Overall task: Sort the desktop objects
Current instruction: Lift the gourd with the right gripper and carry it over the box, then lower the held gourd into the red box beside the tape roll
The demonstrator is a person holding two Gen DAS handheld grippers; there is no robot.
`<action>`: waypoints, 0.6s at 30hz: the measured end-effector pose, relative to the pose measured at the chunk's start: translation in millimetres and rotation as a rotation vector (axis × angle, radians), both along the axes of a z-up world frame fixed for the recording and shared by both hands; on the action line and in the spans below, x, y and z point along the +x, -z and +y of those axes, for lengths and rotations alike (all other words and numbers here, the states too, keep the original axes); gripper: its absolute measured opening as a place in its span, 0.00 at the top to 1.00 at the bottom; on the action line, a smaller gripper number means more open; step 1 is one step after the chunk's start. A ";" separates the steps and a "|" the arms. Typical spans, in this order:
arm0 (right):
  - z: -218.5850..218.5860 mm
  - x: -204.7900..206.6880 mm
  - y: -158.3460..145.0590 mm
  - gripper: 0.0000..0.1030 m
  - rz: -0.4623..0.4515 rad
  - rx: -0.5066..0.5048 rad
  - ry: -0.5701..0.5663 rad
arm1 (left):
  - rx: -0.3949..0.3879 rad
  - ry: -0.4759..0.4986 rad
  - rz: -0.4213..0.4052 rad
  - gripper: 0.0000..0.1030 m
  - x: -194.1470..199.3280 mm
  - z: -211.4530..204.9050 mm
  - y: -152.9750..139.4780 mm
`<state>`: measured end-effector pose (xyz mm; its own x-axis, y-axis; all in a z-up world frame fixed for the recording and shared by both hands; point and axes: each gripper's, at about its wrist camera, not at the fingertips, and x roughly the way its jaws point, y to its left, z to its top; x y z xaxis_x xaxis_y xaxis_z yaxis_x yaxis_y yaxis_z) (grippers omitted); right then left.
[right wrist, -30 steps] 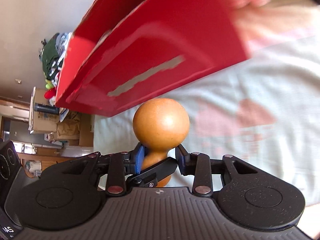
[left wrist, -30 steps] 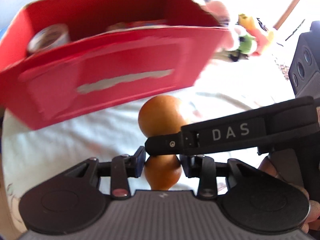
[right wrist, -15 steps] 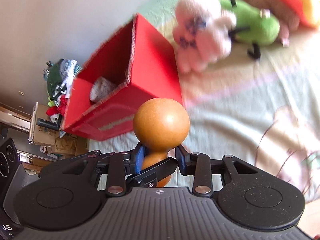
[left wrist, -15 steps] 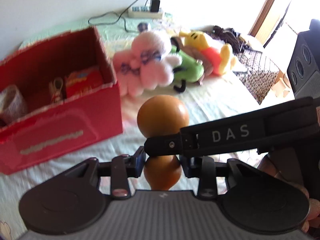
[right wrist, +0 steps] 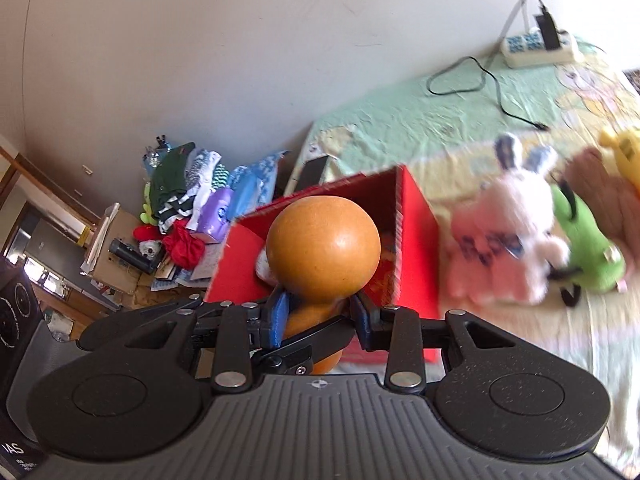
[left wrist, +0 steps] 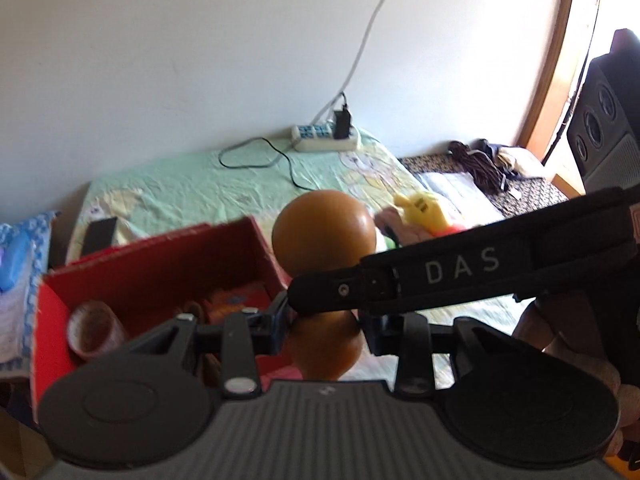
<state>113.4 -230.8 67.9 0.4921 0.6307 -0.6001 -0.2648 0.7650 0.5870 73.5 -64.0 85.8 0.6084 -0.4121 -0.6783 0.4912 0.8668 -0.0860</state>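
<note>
An orange wooden gourd point(left wrist: 324, 236) fills the middle of both wrist views, its round head point(right wrist: 324, 244) sticking out past the fingers. My left gripper point(left wrist: 324, 320) is shut on its lower part. My right gripper point(right wrist: 320, 312) is shut on its narrow waist between blue pads. A black bar marked DAS point(left wrist: 440, 272) from the other gripper crosses in front of the gourd in the left wrist view. Behind and below the gourd stands an open red box point(left wrist: 160, 264) point(right wrist: 416, 240) holding a tape roll point(left wrist: 94, 330) and small items.
The box rests on a pale green bed sheet point(left wrist: 192, 188). A white plush rabbit point(right wrist: 504, 248), a green plush point(right wrist: 580, 248) and a yellow plush point(left wrist: 424, 210) lie to its right. A power strip point(left wrist: 324, 136) with cables sits by the wall. A black speaker point(left wrist: 608, 128) stands at the right.
Both grippers, still holding the gourd, have risen and pulled back. The red box went from filling the views to sitting lower and smaller, its open top showing.
</note>
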 end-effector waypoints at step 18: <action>127.7 90.4 14.7 0.66 0.017 -0.161 -0.146 | -0.032 -0.060 0.102 0.61 95.8 111.0 28.1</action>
